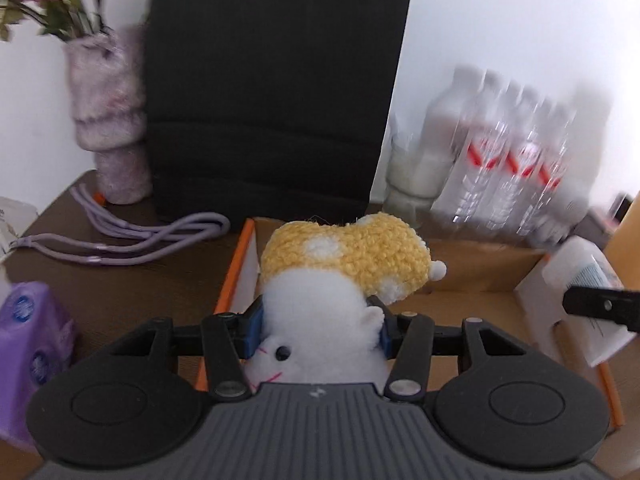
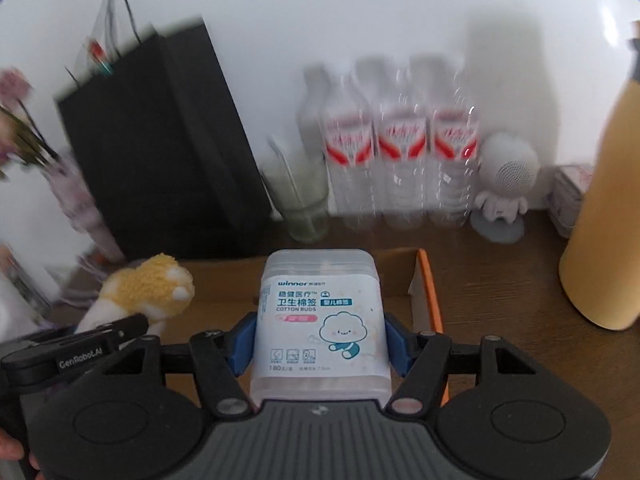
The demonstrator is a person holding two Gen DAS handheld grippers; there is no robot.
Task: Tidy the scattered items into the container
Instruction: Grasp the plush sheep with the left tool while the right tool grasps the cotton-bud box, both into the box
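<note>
My left gripper (image 1: 318, 330) is shut on a yellow and white plush hamster (image 1: 344, 264) and holds it over the left part of an open cardboard box with an orange rim (image 1: 236, 264). My right gripper (image 2: 320, 340) is shut on a clear box of cotton buds (image 2: 320, 320) and holds it over the same cardboard box (image 2: 428, 292), near its right wall. The plush (image 2: 148, 292) and the left gripper show at the left of the right wrist view. The cotton bud box (image 1: 580, 288) and a right finger show at the right of the left wrist view.
Behind the box stand a black paper bag (image 1: 272, 80), a glass (image 2: 300, 200), water bottles (image 2: 400, 148) and a small white figure (image 2: 504, 184). A fuzzy vase with flowers (image 1: 108, 112), a purple cord (image 1: 132, 236) and a purple tissue pack (image 1: 28, 344) lie left. A yellow bottle (image 2: 608, 200) stands right.
</note>
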